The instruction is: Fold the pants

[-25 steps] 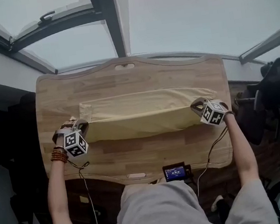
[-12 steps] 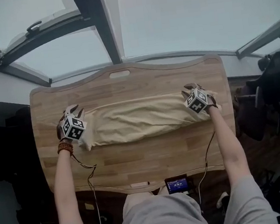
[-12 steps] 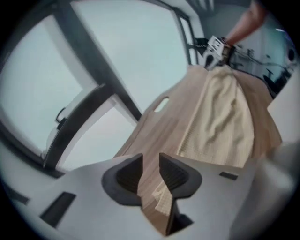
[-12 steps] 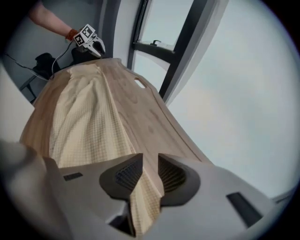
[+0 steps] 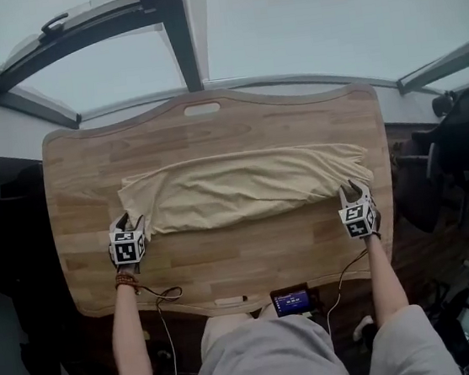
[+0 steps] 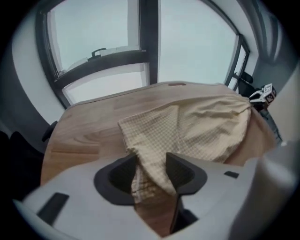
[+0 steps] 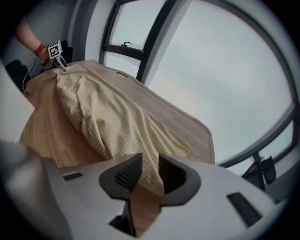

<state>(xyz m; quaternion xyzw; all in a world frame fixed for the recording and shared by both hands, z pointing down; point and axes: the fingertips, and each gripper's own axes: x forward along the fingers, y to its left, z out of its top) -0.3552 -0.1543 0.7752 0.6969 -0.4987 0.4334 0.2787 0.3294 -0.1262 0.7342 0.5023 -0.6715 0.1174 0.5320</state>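
- Pants [image 5: 247, 189] first, from the head view: pale yellow and bunched into a long band across the wooden table [image 5: 211, 134], running from one gripper to the other.
- Left gripper [image 5: 130, 222] sits at the band's near left corner and right gripper [image 5: 349, 187] at its near right corner. Both point away from the person, with the cloth right at their tips.
- Behind both grippers, at the table's near edge, is a small device with a lit screen [image 5: 295, 300].
- Over to the left gripper view: the left gripper [image 6: 151, 160] has its jaws well apart, and they have just been opening. A corner of the pants [image 6: 187, 126] lies loose in the gap, brushing one pad, with bare wood showing beside it, so nothing is squeezed.
- Ahead of those jaws the checked fabric runs off to the right across the table [image 6: 89, 131], out to the right gripper [image 6: 262, 96] at the far end.
- Right gripper view now: the right gripper [image 7: 150, 161] has its jaws partway apart, also just opening. The pants [image 7: 108, 122] corner hangs between the pads, not pinched.
- From these jaws the cloth trails away to the left over the table [image 7: 47, 136], up to the left gripper [image 7: 58, 58] at the far corner.
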